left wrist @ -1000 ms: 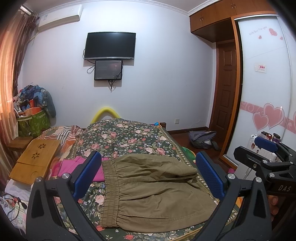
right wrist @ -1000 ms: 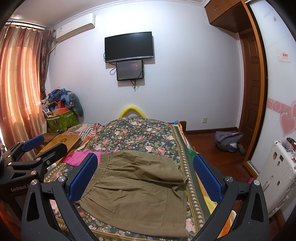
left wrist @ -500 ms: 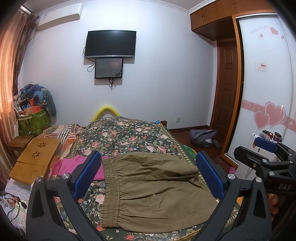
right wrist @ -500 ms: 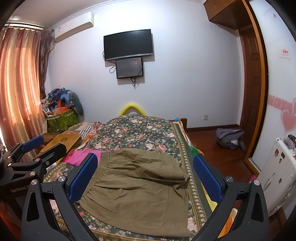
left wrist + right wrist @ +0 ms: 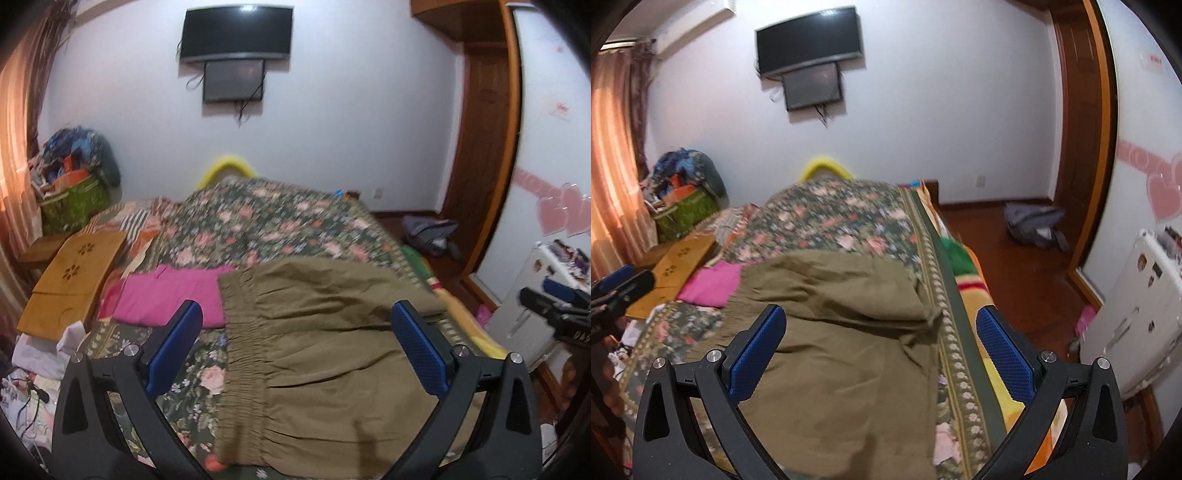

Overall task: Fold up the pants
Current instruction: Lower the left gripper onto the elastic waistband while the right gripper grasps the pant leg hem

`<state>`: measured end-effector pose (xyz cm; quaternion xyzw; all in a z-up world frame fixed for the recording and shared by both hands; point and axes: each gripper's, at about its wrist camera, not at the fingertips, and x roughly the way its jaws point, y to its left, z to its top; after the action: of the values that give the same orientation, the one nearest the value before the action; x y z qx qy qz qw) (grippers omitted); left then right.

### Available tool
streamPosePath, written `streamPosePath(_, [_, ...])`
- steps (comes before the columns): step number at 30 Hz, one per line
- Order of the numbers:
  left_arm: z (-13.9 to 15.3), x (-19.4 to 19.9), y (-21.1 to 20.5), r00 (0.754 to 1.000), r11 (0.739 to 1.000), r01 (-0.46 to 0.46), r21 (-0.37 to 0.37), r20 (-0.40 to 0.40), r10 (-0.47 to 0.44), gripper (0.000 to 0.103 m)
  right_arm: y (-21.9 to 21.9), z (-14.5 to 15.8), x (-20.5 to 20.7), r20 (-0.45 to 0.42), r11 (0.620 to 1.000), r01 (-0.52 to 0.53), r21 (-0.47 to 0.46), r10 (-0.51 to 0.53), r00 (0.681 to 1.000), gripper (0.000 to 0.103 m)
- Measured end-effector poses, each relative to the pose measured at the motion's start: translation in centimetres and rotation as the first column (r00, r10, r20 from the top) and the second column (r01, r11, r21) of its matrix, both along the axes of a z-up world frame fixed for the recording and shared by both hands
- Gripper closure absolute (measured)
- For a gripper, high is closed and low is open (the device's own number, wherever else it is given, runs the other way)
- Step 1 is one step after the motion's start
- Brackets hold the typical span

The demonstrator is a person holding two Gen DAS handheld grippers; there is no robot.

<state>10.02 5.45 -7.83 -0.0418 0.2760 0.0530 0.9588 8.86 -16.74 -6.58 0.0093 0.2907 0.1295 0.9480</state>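
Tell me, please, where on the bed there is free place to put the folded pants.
Free: the floral bedspread beyond the olive pants, toward the far wall. Crowded: the left side, with the pink cloth touching the waistband and the wooden tray beside it. Right of the pants, only a narrow border strip.

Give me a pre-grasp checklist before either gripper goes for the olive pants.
1. Left gripper open and empty: ok.
2. Right gripper open and empty: ok.
3. Olive pants lying on the floral bedspread, neither gripper touching them: ok.
4. Elastic waistband exposed for the left gripper: ok.
5. Pants flat for a clean fold: not ok, a loose ridge of cloth bunches near the bed's right edge.
6. Pink cloth clear of the waistband: cannot tell, it meets or slips under the far corner.
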Motion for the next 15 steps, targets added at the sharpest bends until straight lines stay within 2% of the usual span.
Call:
streamPosePath(4, [-2.4,3.3,1.7,0.997,1.0,-0.003,0.022,-0.077,0.005,0.0,-1.4,-1.8,3.1,-0.057,0.999,0.026,-0.04,-0.028,0.998,0.0])
streamPosePath(8, [-4.2,6.8,3.7,0.992,0.998,-0.017,0.056,-0.122,0.024,0.0,-2.2,-3.1,5.9,-0.114,0.999,0.013,-0.038,-0.017,0.993,0.001])
streamPosePath(12, [-6.0,11.0,6.9,0.985,0.998,-0.046,0.037,-0.166,0.052,0.0,-2.3,-4.0,8.8,-0.135,0.998,-0.003,-0.058,-0.005,0.991,0.001])
streamPosePath(15, [-7.2,13.7,8.9,0.976,0.998,-0.058,0.008,-0.208,0.058,0.01,-1.9,-4.4,11.3,-0.153,0.996,-0.034,-0.079,0.022,0.988,0.008])
